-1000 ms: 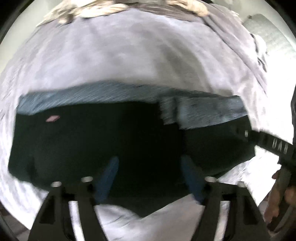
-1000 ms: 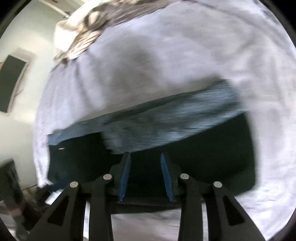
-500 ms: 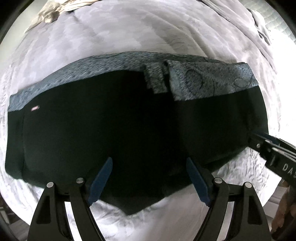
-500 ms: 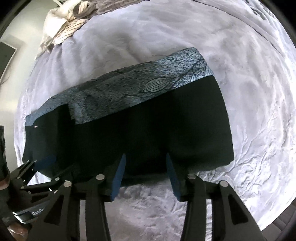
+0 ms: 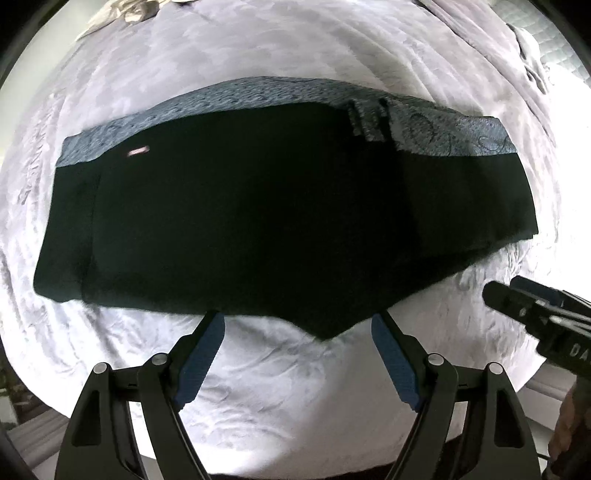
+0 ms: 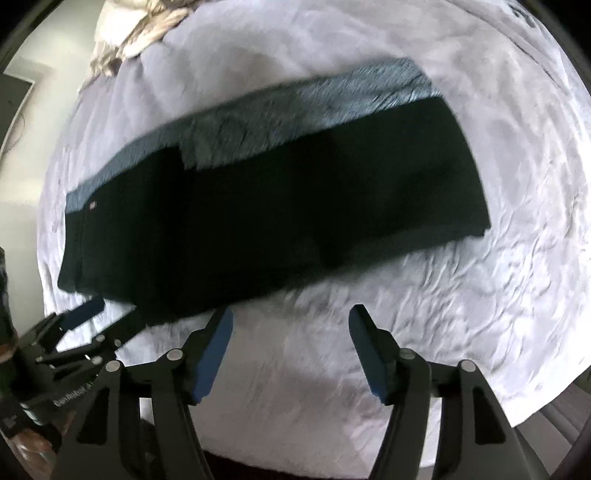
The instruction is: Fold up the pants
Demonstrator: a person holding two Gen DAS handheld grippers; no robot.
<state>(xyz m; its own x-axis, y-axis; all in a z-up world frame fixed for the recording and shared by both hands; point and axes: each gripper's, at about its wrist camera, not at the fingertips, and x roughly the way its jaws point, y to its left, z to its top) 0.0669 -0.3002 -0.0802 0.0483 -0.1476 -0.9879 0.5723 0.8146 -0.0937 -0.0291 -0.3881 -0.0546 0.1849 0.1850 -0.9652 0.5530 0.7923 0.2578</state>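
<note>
Crinkled pale bedspread (image 5: 280, 373) carries folded black pants (image 5: 277, 221), patterned-edged.

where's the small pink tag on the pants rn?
Left wrist view: pink tag sits upper left on the black pants, just under the grey patterned waistband.

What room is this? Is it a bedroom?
Probably a bedroom. The black pants lie on a wide, soft, pale bedspread, with a rumpled patterned blanket at its far end.

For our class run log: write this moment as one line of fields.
pants: folded, flat on bed | left gripper: open, empty | right gripper: opening, empty
</note>
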